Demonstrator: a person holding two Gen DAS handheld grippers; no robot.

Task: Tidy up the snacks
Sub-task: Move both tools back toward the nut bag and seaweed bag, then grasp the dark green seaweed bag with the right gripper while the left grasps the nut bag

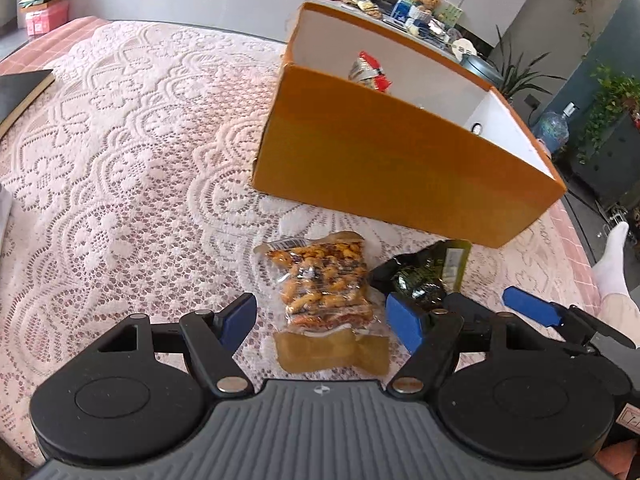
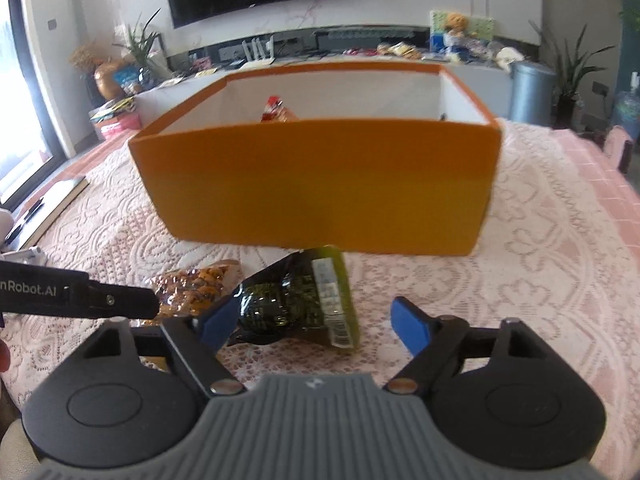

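1. The left gripper (image 1: 322, 322) has its jaws spread wide and holds nothing; the clear pack of orange snacks (image 1: 326, 280) lies flat on the lace cloth (image 1: 120, 160), between and just ahead of them, probably lined up for a grasp.
2. The right gripper (image 2: 314, 320) is likewise wide open and empty; the dark green packet (image 2: 304, 302) sits between its jaws, close to the left one.
3. Beyond both sets of jaws stands the orange box (image 2: 316, 184), open-topped, a red snack (image 2: 276, 110) already inside, evidently the collecting place.

"nrobot.ai" reads on the left gripper (image 2: 120, 300) arm
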